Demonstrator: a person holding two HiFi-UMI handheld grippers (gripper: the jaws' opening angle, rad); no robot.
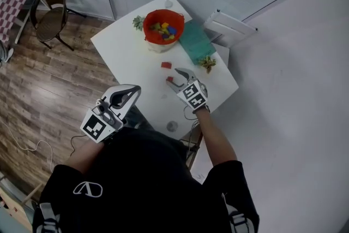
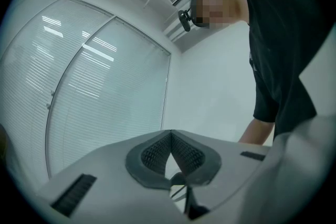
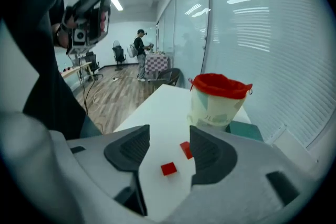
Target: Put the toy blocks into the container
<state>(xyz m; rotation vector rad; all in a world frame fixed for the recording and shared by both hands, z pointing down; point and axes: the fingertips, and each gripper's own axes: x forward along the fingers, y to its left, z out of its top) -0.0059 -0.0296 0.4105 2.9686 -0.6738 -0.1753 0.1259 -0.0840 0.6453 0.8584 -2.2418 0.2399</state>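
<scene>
Dark chair (image 1: 50, 12) on wood-plank floor (image 1: 38, 90), far left. Left tongs (image 1: 136, 88) closed, nothing in them, at the desk's near-left edge. White desk (image 1: 128, 54) stands by a glass wall with blinds (image 3: 252, 34). Red-rimmed container (image 1: 146, 30) on the far side, coloured blocks inside. Two red blocks loose on the desk: the nearer block (image 3: 168, 168) lies in the gap of the open right tongs (image 1: 172, 77), pads clear of it, and the farther block (image 3: 186, 149) lies just beyond. Teal mat (image 1: 193, 41) right of container.
</scene>
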